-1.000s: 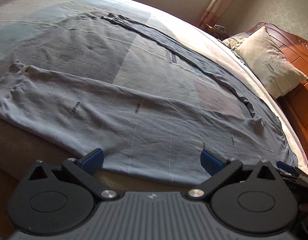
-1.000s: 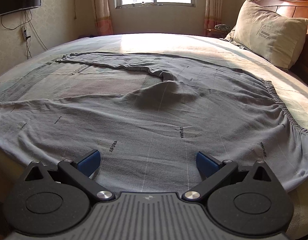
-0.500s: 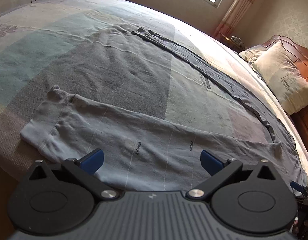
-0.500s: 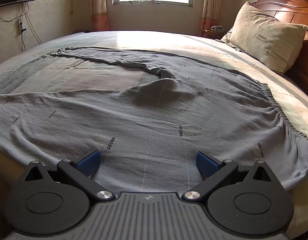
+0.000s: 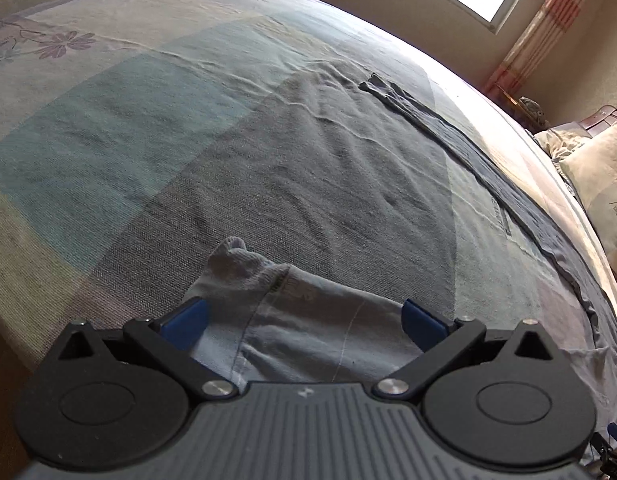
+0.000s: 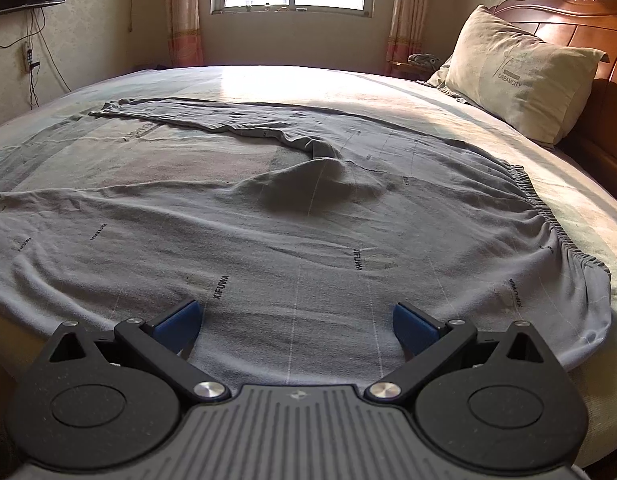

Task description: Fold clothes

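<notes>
Grey cotton trousers (image 6: pixel 300 232) with an elastic waistband (image 6: pixel 548 216) lie spread across the bed (image 5: pixel 148 128), both legs splayed apart and nothing yet doubled over. Small printed lettering runs over the fabric. In the right wrist view the far leg (image 6: pixel 212 118) runs off towards the window side, the near leg stretches out to the left, and a raised bunch of cloth sits at the crotch between them. The waistband lies at the right, near the pillow (image 6: pixel 516 76) but apart from it.

The left tongs (image 5: pixel 304 320) are spread wide, the blue pads either side of the near leg's cuff (image 5: pixel 244 268), which lies at the bed's near edge. Whether the pads touch the cloth cannot be told; nothing is pinched. The right tongs (image 6: pixel 296 320) are likewise spread, poised over the seat of the trousers close to the near edge, holding nothing.

Assessment — the task stands at its start. The garment is laid out roughly flat, but no fold has been made. The positions suggest a first grip is being set up: cuff on the left, hip or waist area on the right, probably to bring one leg onto the other. Still outstanding — the leg-to-leg fold, smoothing the bunched crotch, and the lengthwise folds after that.
</notes>
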